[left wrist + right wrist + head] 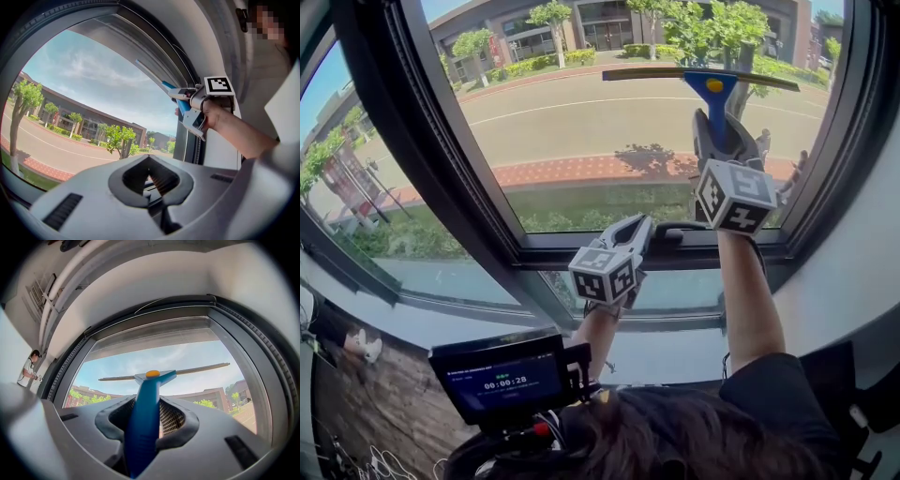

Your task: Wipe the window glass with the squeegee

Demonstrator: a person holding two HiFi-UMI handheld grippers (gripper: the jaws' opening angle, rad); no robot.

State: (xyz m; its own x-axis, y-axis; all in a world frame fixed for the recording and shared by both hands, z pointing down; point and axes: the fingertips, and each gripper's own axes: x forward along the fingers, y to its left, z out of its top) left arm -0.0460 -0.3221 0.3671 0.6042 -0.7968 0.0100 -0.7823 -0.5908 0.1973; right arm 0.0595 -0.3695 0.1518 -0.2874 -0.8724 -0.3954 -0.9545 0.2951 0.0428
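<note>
The person is wearing a dark short-sleeved top (769,394); the grey left gripper (637,228) and right gripper (724,127) (at one o'clock) are bearing black-and-white marker cubes (604,274).

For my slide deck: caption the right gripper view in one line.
Right hand-held gripper clamps the blue squeegee by its handle, blade level across the window glass.

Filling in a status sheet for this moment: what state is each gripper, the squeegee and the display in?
squeegee: gripped by its blue handle, blade roughly level, raised high at the window glass.
right gripper: shut on the squeegee.
left gripper: shut, empty, held low.
display: lit, reading 00:00:28.
</note>
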